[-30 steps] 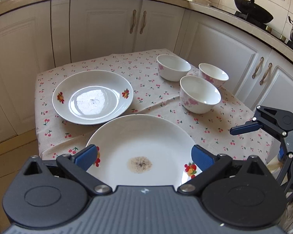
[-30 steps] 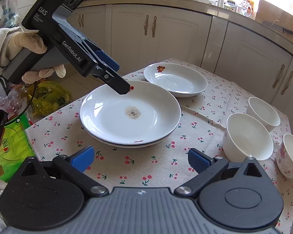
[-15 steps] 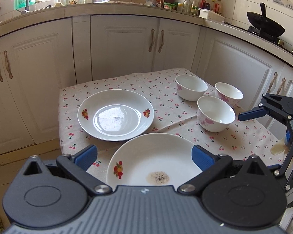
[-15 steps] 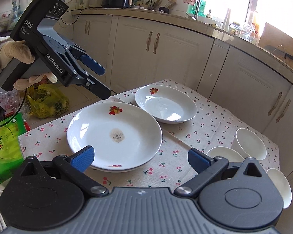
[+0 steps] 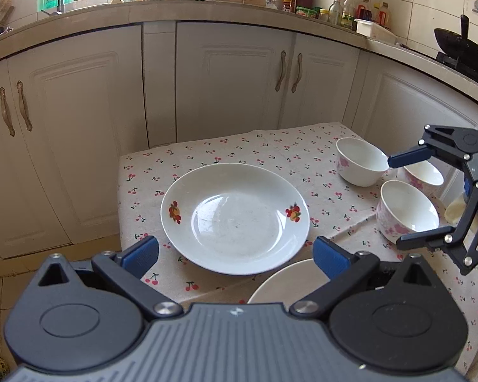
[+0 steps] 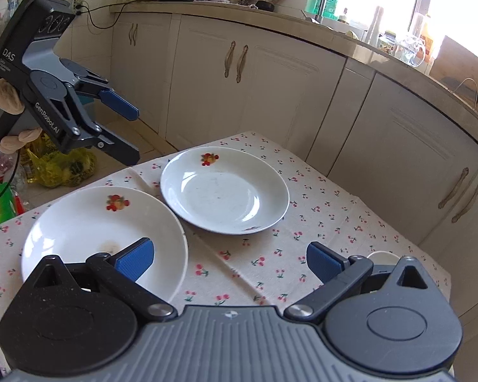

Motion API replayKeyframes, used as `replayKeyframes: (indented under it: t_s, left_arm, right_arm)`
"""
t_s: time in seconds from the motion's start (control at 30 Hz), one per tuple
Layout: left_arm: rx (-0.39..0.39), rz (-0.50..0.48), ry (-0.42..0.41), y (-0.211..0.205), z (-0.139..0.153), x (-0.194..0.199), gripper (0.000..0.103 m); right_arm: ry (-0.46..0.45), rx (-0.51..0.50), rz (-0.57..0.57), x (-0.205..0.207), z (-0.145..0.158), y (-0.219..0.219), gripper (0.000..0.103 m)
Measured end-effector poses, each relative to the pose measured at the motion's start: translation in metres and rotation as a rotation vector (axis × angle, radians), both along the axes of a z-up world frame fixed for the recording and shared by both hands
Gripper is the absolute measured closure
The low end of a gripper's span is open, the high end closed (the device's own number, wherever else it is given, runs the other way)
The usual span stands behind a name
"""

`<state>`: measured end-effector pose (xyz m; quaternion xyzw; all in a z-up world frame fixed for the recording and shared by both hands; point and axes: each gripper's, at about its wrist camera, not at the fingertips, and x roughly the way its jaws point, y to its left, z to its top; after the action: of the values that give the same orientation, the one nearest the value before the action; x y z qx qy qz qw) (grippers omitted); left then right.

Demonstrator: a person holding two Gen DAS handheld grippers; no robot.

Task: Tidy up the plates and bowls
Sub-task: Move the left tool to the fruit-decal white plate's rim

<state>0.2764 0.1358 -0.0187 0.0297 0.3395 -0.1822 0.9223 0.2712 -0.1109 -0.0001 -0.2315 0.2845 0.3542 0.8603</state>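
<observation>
Both hand-held grippers are held wide open and empty above the surface (image 5: 271, 146), which is covered by a cherry-printed cloth. The left hand-held gripper (image 5: 235, 253) is raised over the near edge, gripped by a gloved hand (image 6: 3, 102); a glossy white plate with fruit motifs (image 5: 235, 216) lies just ahead of its blue-padded fingers (image 5: 140, 253), and the rim of a second plate (image 5: 280, 283), stained at its centre, is seen under its right finger. The right hand-held gripper (image 6: 229, 262) is held clear of everything, this second plate lying below its left finger. Three round white bowls (image 5: 408, 215) with pink flowers are clustered at the surface's right end, beside the right hand-held gripper.
</observation>
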Motion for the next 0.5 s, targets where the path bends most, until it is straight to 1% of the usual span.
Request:
replayKeyframes:
  t_s: [0.17, 0.3, 0.4, 0.5]
  left_arm:
    - [-0.009, 0.009, 0.036, 0.005, -0.012, 0.030, 0.001]
    - [-0.019, 0.005, 0.082, 0.009, -0.022, 0.054, 0.001]
    - [-0.021, 0.013, 0.100, 0.011, -0.029, 0.069, 0.001]
    - [-0.033, 0.011, 0.135, 0.012, -0.036, 0.084, 0.001]
  right_arm:
    - [0.029, -0.043, 0.043, 0.041, -0.008, 0.008, 0.000]
    - [0.077, -0.079, 0.073, 0.070, -0.020, 0.015, 0.000]
    - [0.122, -0.103, 0.094, 0.088, -0.032, 0.021, 0.000]
    - [0.161, -0.152, 0.106, 0.106, -0.046, 0.030, 0.000]
